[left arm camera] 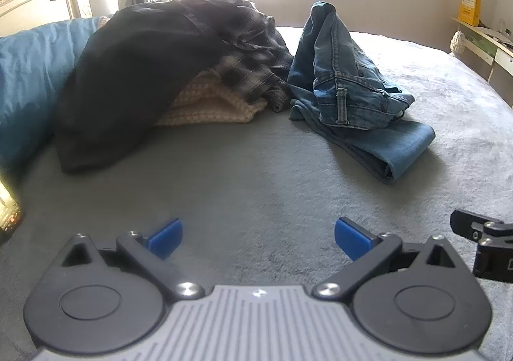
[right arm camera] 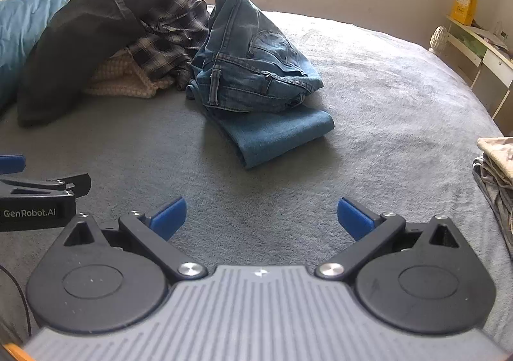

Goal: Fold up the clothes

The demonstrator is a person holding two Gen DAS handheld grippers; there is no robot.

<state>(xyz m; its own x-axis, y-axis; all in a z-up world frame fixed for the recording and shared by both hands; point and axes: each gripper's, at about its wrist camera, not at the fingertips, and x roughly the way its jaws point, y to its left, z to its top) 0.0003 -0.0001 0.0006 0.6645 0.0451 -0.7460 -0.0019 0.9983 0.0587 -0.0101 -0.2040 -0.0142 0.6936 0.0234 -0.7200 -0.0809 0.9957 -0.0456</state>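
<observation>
**Bed laundry, unfolded stock: both claws empty**

**Left wrist view.** Left gripper (left arm camera: pixel 258 237): blue pads spread wide apart, nothing between them, poised above the grey blanket (left arm camera: pixel 256 175). Ahead, well apart from the pads: jeans (left arm camera: pixel 349 88), crumpled, one leg lying flat toward the camera, the waistband heaped on top. Just beside them to the left, a pile: black garment (left arm camera: pixel 128 82) draped over a cream knit (left arm camera: pixel 208 104), with a plaid shirt (left arm camera: pixel 250 50) on top behind. Blue pillow (left arm camera: pixel 29 72) at far left. Part of the other tool shows at the right edge.

**Right wrist view.** Right gripper (right arm camera: pixel 261 217): pads likewise parted and empty, over bare blanket. Jeans (right arm camera: pixel 256 72) are the nearest unfolded item, straight ahead. Folded-looking fabric stack (right arm camera: pixel 495 168) at right edge, contents unclear.

**Hazards, as judged.**
- Jeans touch the plaid shirt; lifting them carelessly may drag the shirt along.
- Pinching only the top denim layer would leave the lower leg trailing and twisted.
- A low approach could snag the plush blanket instead of the garment.
- Heavy denim may slip from a shallow pinch.
</observation>
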